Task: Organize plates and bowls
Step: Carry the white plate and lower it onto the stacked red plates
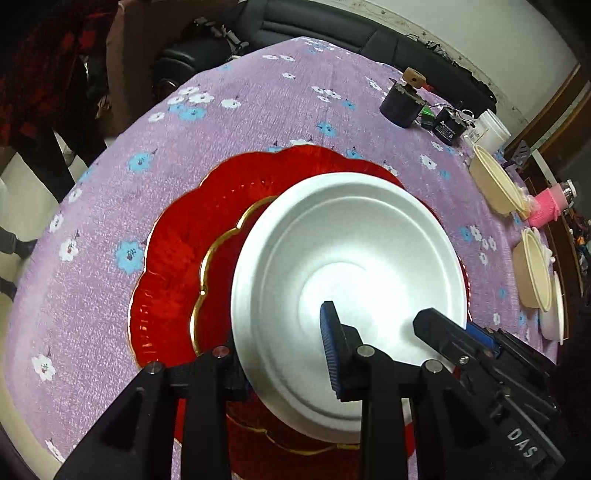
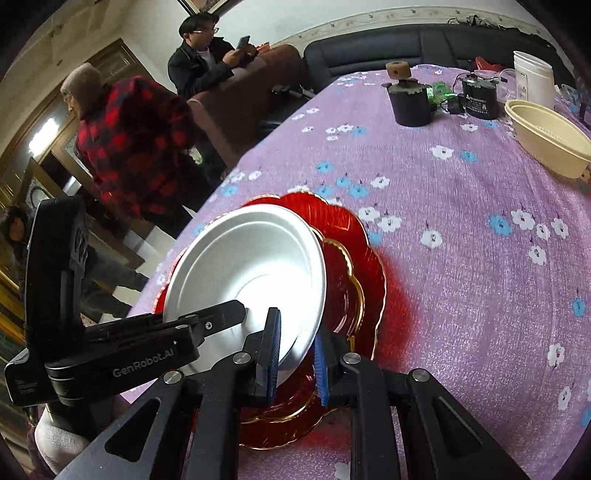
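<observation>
A black sofa lines the pale wall; brown wooden frames, perhaps doors, stand left.

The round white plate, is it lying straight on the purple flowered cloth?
No, the round white plate rests on stacked red scalloped glass plates, which separate it from the purple flowered tablecloth.

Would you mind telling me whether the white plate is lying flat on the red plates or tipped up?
Tipped. The white plate slants over the red plates, its far edge raised, its near rim between the right tool's pads.
</observation>
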Demonstrator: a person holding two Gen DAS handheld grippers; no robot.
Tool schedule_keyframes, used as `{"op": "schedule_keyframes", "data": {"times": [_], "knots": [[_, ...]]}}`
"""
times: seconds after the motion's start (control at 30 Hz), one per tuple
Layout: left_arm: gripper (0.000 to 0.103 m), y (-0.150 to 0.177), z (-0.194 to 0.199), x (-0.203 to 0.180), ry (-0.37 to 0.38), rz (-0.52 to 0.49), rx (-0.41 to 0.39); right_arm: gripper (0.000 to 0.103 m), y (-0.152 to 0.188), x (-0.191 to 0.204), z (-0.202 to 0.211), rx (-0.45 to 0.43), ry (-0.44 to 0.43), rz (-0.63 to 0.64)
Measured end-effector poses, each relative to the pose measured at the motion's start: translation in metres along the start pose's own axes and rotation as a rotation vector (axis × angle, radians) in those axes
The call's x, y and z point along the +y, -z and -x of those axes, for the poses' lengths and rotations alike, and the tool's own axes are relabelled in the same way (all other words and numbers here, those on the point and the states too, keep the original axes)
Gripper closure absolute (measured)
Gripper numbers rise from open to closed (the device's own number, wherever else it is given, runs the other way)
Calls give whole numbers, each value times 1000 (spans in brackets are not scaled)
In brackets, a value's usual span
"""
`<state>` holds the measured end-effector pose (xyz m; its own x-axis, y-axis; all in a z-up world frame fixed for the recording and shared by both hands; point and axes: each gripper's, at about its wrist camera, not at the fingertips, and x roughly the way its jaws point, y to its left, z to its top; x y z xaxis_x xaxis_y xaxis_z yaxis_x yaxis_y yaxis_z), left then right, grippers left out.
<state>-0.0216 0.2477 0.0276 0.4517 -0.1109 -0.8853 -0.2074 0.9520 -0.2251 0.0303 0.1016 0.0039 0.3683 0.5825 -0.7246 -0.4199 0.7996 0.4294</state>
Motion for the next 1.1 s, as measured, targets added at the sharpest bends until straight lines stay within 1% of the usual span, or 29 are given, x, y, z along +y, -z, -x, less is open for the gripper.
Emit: {"op": "schedule_keyframes", "data": {"times": [0.07, 0.13, 0.17, 0.2, 0.23, 0.27, 0.3, 0.33, 0.4, 0.5, 0.57, 0.63, 0.77, 0.83, 0.9, 1.0, 1.03, 1.1], "knots": [[70, -1, 0, -2, -12, -7, -15, 83, 1, 2, -2, -16, 20, 19], [65, -2, 0, -3, 1, -4, -18, 83, 0, 5, -3, -17, 42, 37], [62, -2, 2, -3, 9, -4, -22, 83, 0, 7, -4, -22, 55, 42], [54, -1, 4, -4, 7, -8, -32, 83, 1, 9, -5, -23, 67, 47], [52, -1, 7, -4, -6, -11, -44, 83, 0, 9, -6, -22, 71, 52], [47, -1, 11, -3, -35, -15, -64, 81, 0, 11, -7, -22, 72, 59], [43, -2, 14, -2, -47, -16, -77, 80, 0, 12, -7, -27, 79, 65], [41, -2, 18, -1, -49, -16, -89, 79, 0, 13, -8, -34, 93, 74], [34, -2, 27, 3, -64, -17, -111, 78, 1, 15, -8, -46, 115, 91], [32, 0, 44, 6, -94, -23, -172, 72, 2, 18, -8, -63, 130, 116], [31, 4, 55, 8, -100, -16, -211, 56, 3, 21, -6, -79, 134, 131], [29, 9, 64, 10, -104, -9, -238, 51, 4, 25, 0, -112, 137, 146], [27, 20, 84, 10, -87, 3, -282, 46, 5, 32, 15, -180, 181, 166], [25, 27, 94, 7, -106, 0, -312, 43, 6, 32, 25, -209, 196, 159], [21, 34, 102, 0, -141, -12, -351, 41, 7, 28, 35, -226, 196, 133], [15, 42, 107, -12, -211, -39, -395, 40, 14, 19, 50, -241, 185, 79], [15, 45, 107, -17, -223, -49, -400, 40, 17, 16, 55, -247, 181, 63], [15, 48, 106, -23, -212, -55, -401, 39, 25, 10, 65, -257, 174, 27]]}}
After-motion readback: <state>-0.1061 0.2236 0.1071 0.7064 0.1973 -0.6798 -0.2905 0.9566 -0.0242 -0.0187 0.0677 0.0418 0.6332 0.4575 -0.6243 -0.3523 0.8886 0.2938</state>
